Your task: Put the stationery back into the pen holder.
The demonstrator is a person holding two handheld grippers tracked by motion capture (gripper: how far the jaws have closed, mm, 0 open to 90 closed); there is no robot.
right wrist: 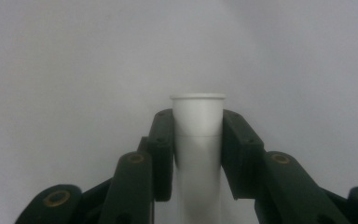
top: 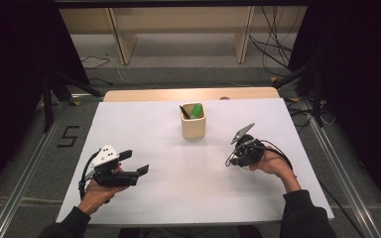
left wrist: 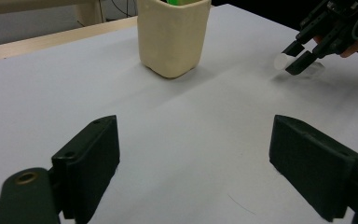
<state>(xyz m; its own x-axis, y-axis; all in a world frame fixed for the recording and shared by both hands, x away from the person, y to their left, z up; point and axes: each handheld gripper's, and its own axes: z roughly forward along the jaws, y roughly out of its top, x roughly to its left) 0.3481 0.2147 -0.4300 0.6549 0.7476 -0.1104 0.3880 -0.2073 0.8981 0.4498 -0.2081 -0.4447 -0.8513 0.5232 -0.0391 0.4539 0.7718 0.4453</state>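
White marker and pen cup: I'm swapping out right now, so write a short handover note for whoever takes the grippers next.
Right gripper: jaws shut on a white marker, low over the white table sheet, right of the cup.
Left gripper: jaws open, holding nothing, near the sheet's left front.
Beige pen cup: upright mid-table, already holding a green marker and a dark pen.
Done: white marker gripped.
Left, probably: carry it to the cup and drop it in.
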